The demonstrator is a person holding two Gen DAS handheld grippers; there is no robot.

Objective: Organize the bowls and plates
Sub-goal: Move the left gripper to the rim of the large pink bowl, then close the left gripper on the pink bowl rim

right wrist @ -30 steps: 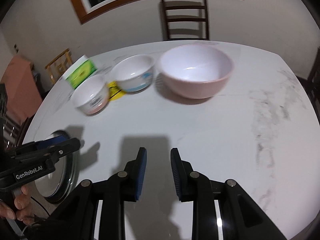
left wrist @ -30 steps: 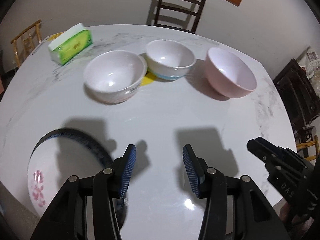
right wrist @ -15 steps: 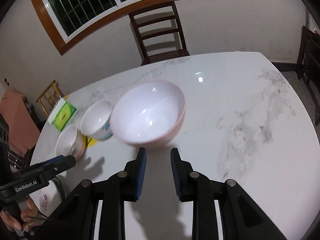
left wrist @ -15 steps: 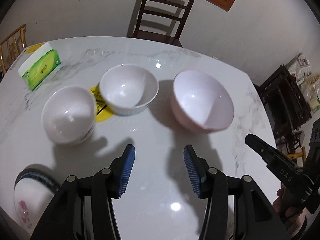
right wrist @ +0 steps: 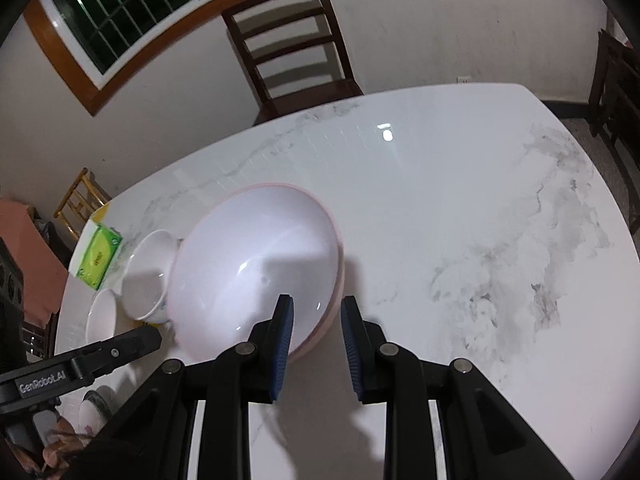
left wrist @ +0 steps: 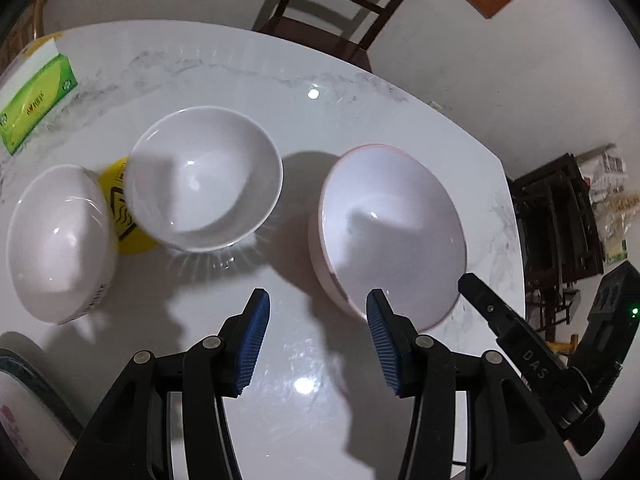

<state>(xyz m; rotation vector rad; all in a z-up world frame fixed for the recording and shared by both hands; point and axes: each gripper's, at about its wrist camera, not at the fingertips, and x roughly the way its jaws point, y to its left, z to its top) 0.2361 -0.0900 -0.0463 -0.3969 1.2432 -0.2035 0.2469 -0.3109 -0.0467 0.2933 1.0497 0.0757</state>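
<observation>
A large pink bowl (left wrist: pixel 392 232) stands on the white marble table (left wrist: pixel 320 392), just ahead and to the right of my left gripper (left wrist: pixel 318 320), which is open and holds nothing. My right gripper (right wrist: pixel 316 320) has its jaws a narrow gap apart. The pink bowl's (right wrist: pixel 256 256) near rim shows in that gap, one pad over the bowl's inside and the other outside; no pad presses on it. Two white bowls (left wrist: pixel 204 188) (left wrist: pixel 60 240) stand to the left. A plate (left wrist: pixel 16 400) with a dark rim and pink flowers lies at the lower left.
A green tissue box (left wrist: pixel 36 100) sits at the far left, and a yellow sticker (left wrist: pixel 120 208) lies between the white bowls. A dark wooden chair (right wrist: pixel 292 52) stands behind the table. Dark furniture (left wrist: pixel 560 220) is off to the right. Bare marble (right wrist: pixel 480 220) stretches right of the pink bowl.
Both grippers have travelled right along the table to the pink bowl, which now sits right at their fingertips. The plate has slid to the left view's lower left edge. Jaw gaps are unchanged.
</observation>
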